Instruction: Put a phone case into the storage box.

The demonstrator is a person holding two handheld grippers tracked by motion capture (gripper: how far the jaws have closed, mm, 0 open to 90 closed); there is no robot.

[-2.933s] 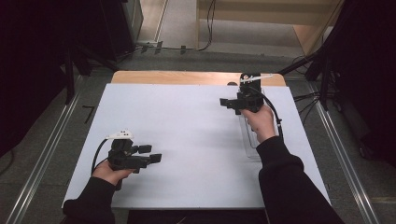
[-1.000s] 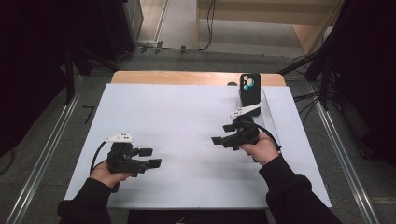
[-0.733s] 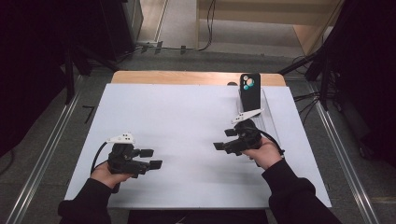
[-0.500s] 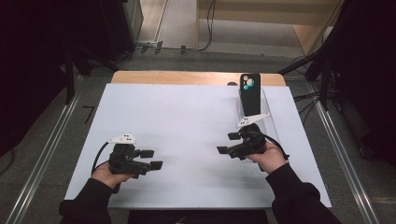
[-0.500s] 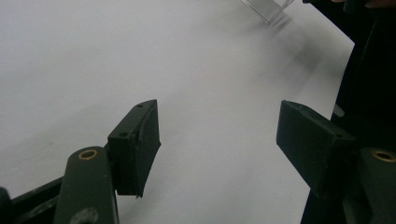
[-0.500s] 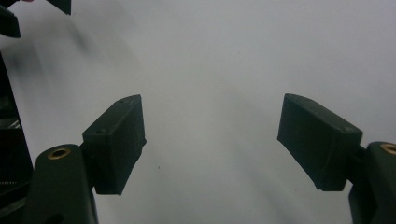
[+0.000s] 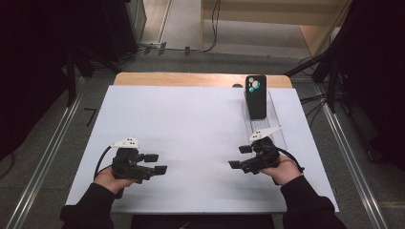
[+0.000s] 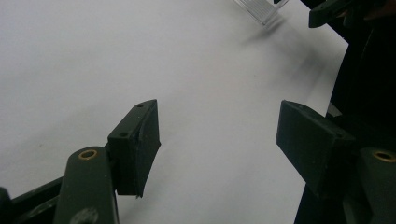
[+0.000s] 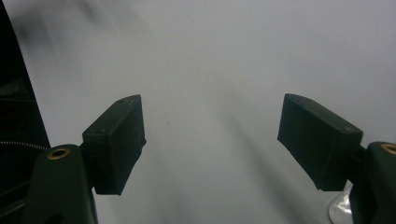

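**Phone set down, right hand back near the front edge**

At lower left of the high view, the left gripper [image 7: 157, 163] sits where it was in every earlier frame, over the white table [image 7: 191, 124]. Its own view shows the jaws standing well apart with only bare table between them, so it holds nothing.

Right of centre, the change is plain. About three seconds ago the right gripper [image 7: 239, 157] was up at the upper right, at the spot where the phone is now. Since then it has drawn back frame by frame toward the bottom and now sits at lower right, level with the left one. Its jaws are also spread wide and empty, with blank table between them in its own view.

At upper right the phone [image 7: 256, 96] rests propped on the clear stand [image 7: 274, 125], well apart from both grippers. I judge the placing done and both hands back at rest
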